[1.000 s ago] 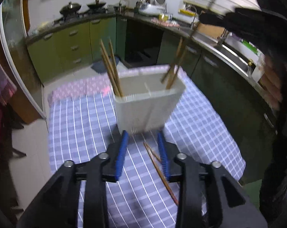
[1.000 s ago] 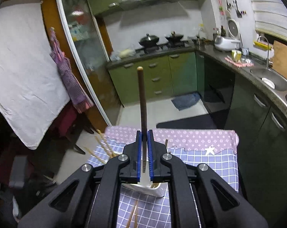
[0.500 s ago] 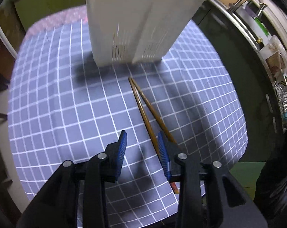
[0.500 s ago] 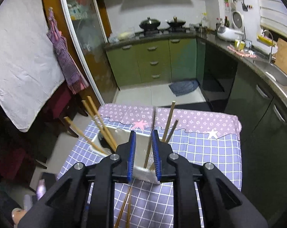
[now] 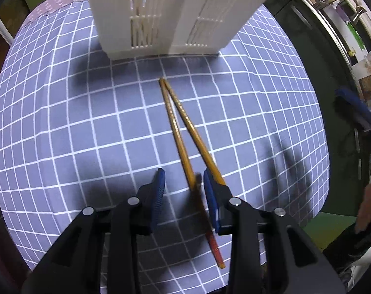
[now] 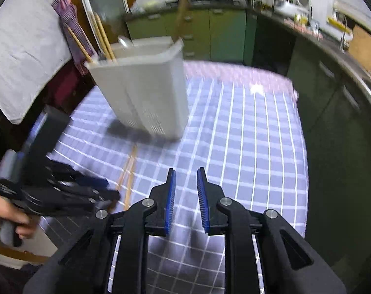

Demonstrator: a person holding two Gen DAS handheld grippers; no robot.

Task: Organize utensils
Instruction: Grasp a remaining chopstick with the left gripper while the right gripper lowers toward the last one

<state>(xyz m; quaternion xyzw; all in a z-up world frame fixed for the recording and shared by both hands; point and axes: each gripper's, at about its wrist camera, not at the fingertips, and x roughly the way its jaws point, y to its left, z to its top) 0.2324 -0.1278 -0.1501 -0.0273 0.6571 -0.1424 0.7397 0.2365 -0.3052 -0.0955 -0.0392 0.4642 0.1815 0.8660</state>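
The left gripper (image 5: 184,180) has dropped low over the two chopsticks (image 5: 178,122) lying on the checked bench (image 5: 62,122) before the white holder (image 5: 175,14), jaws open astride one. The right gripper (image 6: 186,180) has released its chopstick, jaws open and empty.

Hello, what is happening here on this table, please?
A person is sorting chopsticks into a white utensil holder. The open left gripper is low over two chopsticks lying on the checked tablecloth. The right gripper is open and empty. Several chopsticks stand in the holder.
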